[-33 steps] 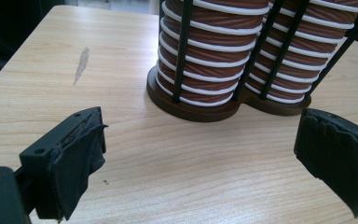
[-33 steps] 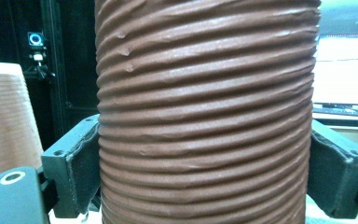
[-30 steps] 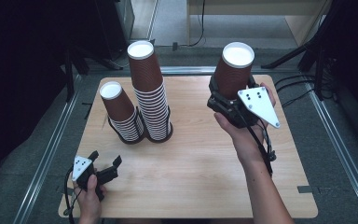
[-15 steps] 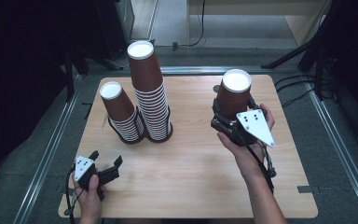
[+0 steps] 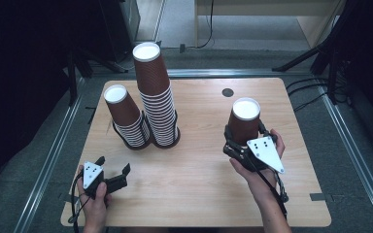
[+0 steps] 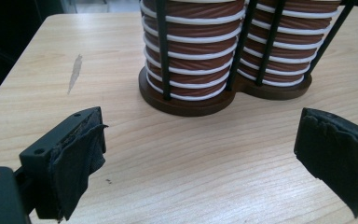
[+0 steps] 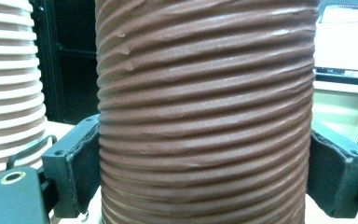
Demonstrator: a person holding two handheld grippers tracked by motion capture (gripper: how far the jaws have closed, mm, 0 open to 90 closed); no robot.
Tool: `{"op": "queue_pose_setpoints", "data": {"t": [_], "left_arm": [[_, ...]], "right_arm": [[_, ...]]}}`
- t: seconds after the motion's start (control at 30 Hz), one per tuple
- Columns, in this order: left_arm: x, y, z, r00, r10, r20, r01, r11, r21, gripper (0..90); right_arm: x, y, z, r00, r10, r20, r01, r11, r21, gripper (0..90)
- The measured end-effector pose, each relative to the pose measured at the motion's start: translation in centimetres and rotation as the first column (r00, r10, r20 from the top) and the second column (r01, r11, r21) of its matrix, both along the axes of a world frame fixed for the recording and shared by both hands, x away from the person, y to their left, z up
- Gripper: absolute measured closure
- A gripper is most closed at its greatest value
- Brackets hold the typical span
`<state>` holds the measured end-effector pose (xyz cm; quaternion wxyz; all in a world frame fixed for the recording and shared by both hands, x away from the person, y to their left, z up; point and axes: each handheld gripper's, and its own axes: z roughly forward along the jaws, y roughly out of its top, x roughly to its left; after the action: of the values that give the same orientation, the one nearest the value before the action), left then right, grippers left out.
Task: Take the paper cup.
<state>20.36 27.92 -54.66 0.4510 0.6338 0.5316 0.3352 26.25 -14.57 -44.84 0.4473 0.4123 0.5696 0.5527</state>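
Cup [image 5: 245,121], brown ribbed paper, stands upside down at the right of the desk [image 5: 199,194], squeezed between the right gripper [image 5: 243,145] fingers. Too hard a squeeze could crush it; slipping could topple it. Its base is hidden. The left gripper [image 5: 110,172] fingers gape, empty.
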Motion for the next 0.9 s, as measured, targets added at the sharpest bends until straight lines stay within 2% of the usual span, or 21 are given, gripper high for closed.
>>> {"op": "queue_pose_setpoints", "data": {"t": [0.1, 0.23, 0.37, 0.43, 0.5, 0.67, 0.83, 0.87, 0.9], "left_arm": [[0.1, -0.4, 0.4, 0.9999, -0.007, 0.009, 0.007, 0.9998, -0.02, 2.0], [0.4, -1.7, 1.3, 0.9991, -0.029, 0.033, 0.029, 0.9996, -0.004, 2.0], [1.1, -3.7, 2.6, 0.9955, -0.072, 0.062, 0.071, 0.9974, 0.01, 2.0], [1.3, -4.1, 2.9, 0.9942, -0.082, 0.07, 0.081, 0.9966, 0.009, 2.0], [1.9, -5.0, 3.6, 0.9906, -0.105, 0.088, 0.105, 0.9945, 0.006, 2.0], [2.6, -6.1, 4.4, 0.9842, -0.134, 0.116, 0.135, 0.9909, 0.0, 2.0], [2.8, -7.2, 5.1, 0.9757, -0.179, 0.126, 0.181, 0.9834, -0.004, 2.0], [2.8, -7.2, 5.1, 0.9757, -0.179, 0.126, 0.181, 0.9834, -0.004, 2.0], [2.8, -7.6, 5.3, 0.9703, -0.203, 0.132, 0.205, 0.9788, 0.0, 2.0]], "right_arm": [[-0.2, -0.5, -1.5, 0.9997, 0.0, -0.024, 0.0, 1.0, -0.002, 11.7], [0.0, -0.7, -2.3, 0.9991, -0.003, -0.041, 0.003, 1.0, -0.003, 11.7], [0.4, -0.8, -3.0, 0.9986, 0.003, -0.052, -0.005, 1.0, -0.029, 11.7], [0.6, -0.7, -3.4, 0.9979, 0.011, -0.063, -0.013, 0.999, -0.032, 11.6], [0.7, -0.5, -3.7, 0.9973, 0.016, -0.072, -0.018, 0.999, -0.038, 11.6], [0.7, -0.2, -3.9, 0.9969, 0.031, -0.072, -0.035, 0.999, -0.042, 11.5], [0.6, 0.1, -4.1, 0.997, 0.035, -0.069, -0.038, 0.998, -0.042, 11.4], [0.6, 0.2, -4.2, 0.9972, 0.036, -0.066, -0.039, 0.998, -0.044, 11.2], [0.6, 0.3, -4.2, 0.9978, 0.033, -0.058, -0.036, 0.998, -0.048, 11.0]]}}
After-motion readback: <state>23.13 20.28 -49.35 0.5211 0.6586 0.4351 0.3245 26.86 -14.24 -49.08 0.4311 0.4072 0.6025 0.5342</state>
